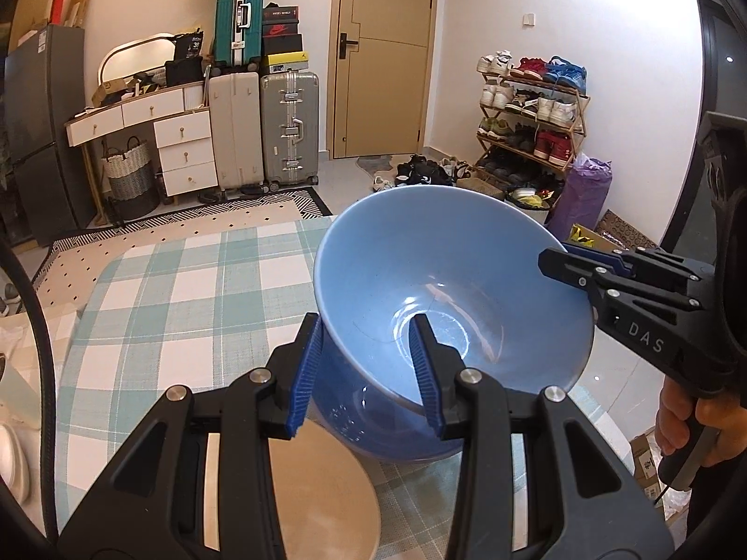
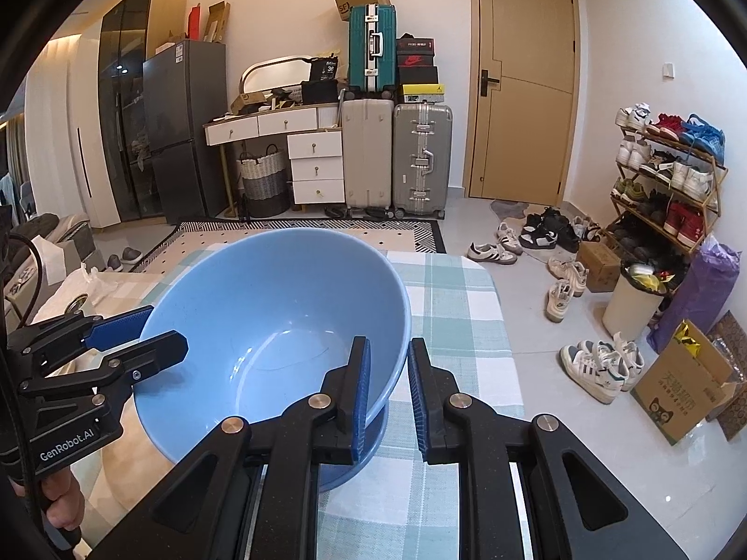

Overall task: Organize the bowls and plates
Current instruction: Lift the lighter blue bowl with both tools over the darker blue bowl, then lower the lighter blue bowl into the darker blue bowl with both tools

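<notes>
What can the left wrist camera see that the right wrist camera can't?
Only the left wrist view shows a round tan plate lying under the blue bowl, low between the left gripper fingers.

Only the right wrist view shows the tall dark cabinet beside the fridge, and the white sneakers on the floor near a cardboard box.

Both show the blue bowl tilted over the checked tablecloth, each gripper clamped on its rim, the right gripper on the opposite side, plus the suitcases, door and shoe rack.
</notes>
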Demonstrator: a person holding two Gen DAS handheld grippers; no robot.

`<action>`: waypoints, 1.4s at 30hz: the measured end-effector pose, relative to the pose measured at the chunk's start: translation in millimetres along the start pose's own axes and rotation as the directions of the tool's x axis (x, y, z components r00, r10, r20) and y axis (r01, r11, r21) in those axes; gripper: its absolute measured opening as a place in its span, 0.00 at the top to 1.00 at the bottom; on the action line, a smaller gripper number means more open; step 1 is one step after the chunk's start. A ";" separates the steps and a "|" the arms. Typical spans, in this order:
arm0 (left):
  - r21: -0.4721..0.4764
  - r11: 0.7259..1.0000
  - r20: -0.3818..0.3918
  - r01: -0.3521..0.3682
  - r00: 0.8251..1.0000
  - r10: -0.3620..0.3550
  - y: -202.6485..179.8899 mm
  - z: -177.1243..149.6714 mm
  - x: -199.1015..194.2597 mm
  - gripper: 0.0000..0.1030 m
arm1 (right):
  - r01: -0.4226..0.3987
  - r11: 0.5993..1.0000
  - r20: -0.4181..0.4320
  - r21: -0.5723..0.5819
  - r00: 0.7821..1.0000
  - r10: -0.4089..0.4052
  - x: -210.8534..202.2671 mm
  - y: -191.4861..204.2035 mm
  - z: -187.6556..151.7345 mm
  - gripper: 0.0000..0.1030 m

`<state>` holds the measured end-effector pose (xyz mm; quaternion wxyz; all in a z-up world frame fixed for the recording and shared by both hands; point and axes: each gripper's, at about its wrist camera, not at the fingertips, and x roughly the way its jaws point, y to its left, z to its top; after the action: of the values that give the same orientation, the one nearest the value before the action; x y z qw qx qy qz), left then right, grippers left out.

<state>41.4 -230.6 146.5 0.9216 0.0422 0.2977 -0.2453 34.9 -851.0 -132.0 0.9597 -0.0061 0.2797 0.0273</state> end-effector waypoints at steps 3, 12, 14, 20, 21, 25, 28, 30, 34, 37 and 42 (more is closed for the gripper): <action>-0.002 1.000 -0.006 -0.005 1.000 0.005 3.7 -1.6 6.7 0.66 | -0.010 1.000 -0.011 0.001 1.000 0.010 8.0 0.2 -0.8 0.84; -0.006 1.000 -0.042 -0.024 0.999 0.024 9.7 -5.9 25.8 0.66 | -0.031 0.999 -0.049 0.005 0.998 0.031 33.6 2.1 -10.4 0.84; -0.004 1.000 -0.050 -0.028 0.998 0.028 10.5 -8.7 31.0 0.66 | -0.035 0.999 -0.055 0.008 0.998 0.035 39.0 -1.7 -11.9 0.84; 0.001 0.999 -0.075 -0.035 0.997 0.035 15.0 -15.4 50.9 0.66 | -0.039 0.999 -0.080 0.010 0.996 0.040 51.9 -6.3 -18.4 0.84; 0.002 0.999 -0.077 -0.036 0.996 0.036 15.4 -16.7 53.4 0.66 | -0.040 0.999 -0.085 0.009 0.996 0.040 54.0 -5.7 -18.1 0.84; 0.002 0.999 -0.087 -0.041 0.995 0.041 19.1 -19.3 64.4 0.66 | -0.047 0.999 -0.096 0.011 0.994 0.047 61.5 -7.1 -21.8 0.84; 0.005 0.999 -0.093 -0.044 0.995 0.044 21.3 -22.4 71.4 0.66 | -0.044 0.999 -0.100 0.004 0.994 0.045 66.6 -5.7 -26.1 0.84; 0.008 0.999 -0.100 -0.051 0.994 0.051 22.1 -24.2 76.6 0.66 | -0.041 0.999 -0.102 -0.004 0.994 0.040 68.5 -3.7 -29.8 0.84; 0.011 0.998 -0.110 -0.054 0.992 0.055 23.0 -27.6 85.2 0.66 | -0.044 0.999 -0.118 -0.003 0.992 0.043 76.1 -4.2 -33.4 0.84; 0.018 0.998 -0.114 -0.055 0.992 0.057 22.9 -30.4 90.6 0.66 | -0.041 0.999 -0.125 0.001 0.991 0.041 80.4 -5.2 -37.0 0.84; 0.027 0.998 -0.124 -0.050 0.991 0.053 22.5 -33.5 98.7 0.66 | -0.039 0.999 -0.128 0.007 0.991 0.040 83.0 -10.2 -40.6 0.84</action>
<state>103.8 -245.5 61.3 0.9067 0.0761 0.3505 -0.2219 83.6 -858.2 -210.8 0.9391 -0.0004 0.3408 0.0453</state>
